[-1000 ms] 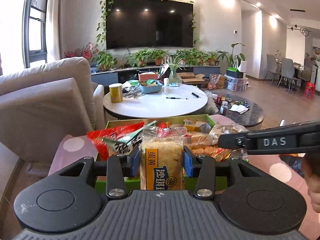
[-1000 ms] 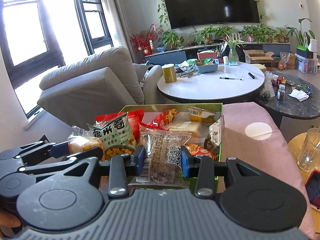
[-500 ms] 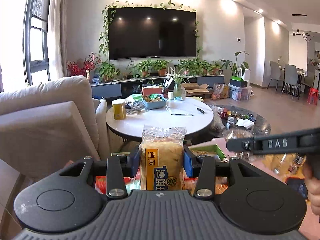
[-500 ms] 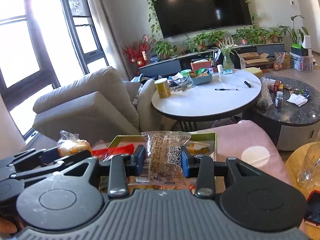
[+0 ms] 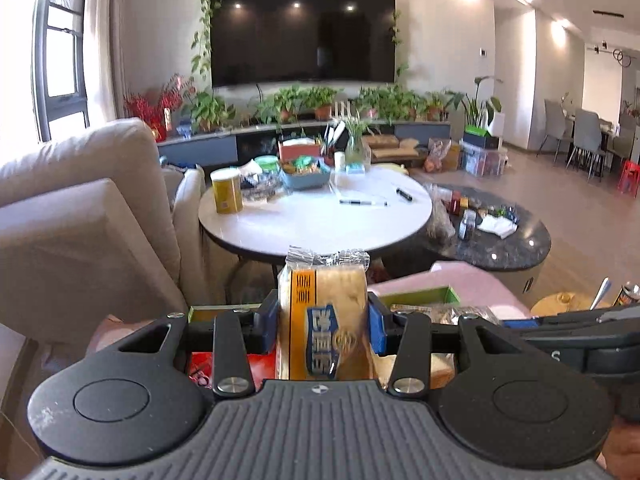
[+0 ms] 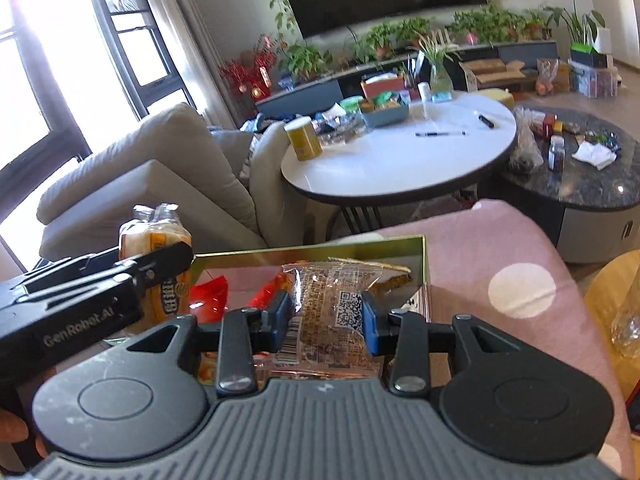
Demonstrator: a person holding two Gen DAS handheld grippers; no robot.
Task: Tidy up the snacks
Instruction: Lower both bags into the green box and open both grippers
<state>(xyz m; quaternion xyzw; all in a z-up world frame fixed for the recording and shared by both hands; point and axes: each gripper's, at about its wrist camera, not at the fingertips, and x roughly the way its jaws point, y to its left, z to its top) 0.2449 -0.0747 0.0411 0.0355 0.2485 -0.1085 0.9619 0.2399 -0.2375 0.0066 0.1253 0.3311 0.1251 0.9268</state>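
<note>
The left hand-held gripper (image 5: 323,326) is clamping a bread pack (image 5: 324,320); at its three o'clock, the right hand-held gripper (image 6: 325,322) is gripping a clear packet (image 6: 332,308).

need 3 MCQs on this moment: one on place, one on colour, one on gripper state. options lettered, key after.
1. Where is the yellow canister?
A. on the white round table
B. on the dark stone table
C. in the green box

2. What colour are the pads of the right gripper?
A. red
B. blue
C. white

3. What is the left gripper doing?
A. open, holding nothing
B. shut, holding nothing
C. shut on the bread packet

Key:
1 A, it stands near that table's left edge.
2 B, blue pads flank the clear QR-code snack packet.
3 C, both pads press the packet's sides.
</note>
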